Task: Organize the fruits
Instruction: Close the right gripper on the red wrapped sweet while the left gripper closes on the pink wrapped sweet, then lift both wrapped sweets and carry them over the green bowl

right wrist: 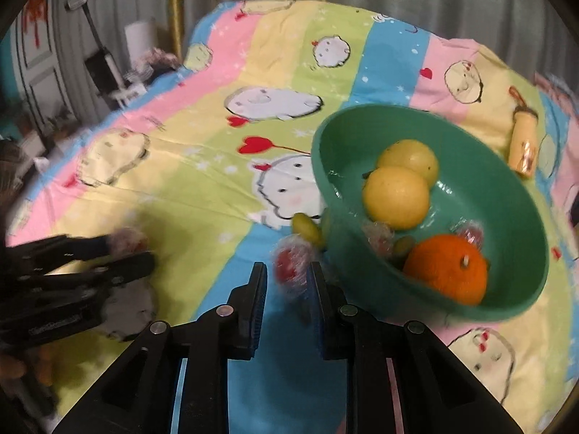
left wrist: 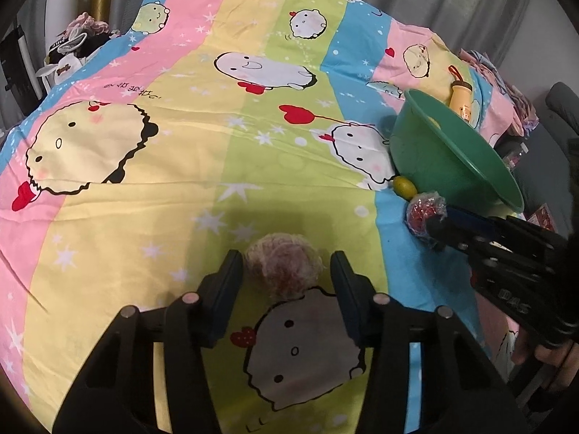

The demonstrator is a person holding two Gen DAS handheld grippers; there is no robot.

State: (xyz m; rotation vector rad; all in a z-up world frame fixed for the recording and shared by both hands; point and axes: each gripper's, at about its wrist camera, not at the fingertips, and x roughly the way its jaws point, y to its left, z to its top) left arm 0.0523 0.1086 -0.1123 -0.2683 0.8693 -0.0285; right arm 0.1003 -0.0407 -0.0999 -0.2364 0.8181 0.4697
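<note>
Cotton bedsheet [left wrist: 224,152], striped pink, yellow, green and blue with cartoon prints, covers the whole surface, lightly creased. On it near the right edge sits a smooth green plastic bowl [right wrist: 514,195], round and deep, holding two yellow fruits [right wrist: 396,197], an orange [right wrist: 447,269] and small wrapped pieces. A small green fruit [right wrist: 305,226] lies against the bowl's outer wall.

The right gripper [right wrist: 286,276] is clamped on a red fruit in crinkly clear wrap [right wrist: 289,264], just beside the bowl's near wall. The left gripper [left wrist: 287,267] has its jaws around a round reddish fruit in pale foam netting [left wrist: 284,266] on the green stripe; whether the pads press it I cannot tell.

A yellow cylindrical bottle [right wrist: 523,146] lies beyond the bowl by the far right edge. The sheet's middle and left lie bare and wide.
</note>
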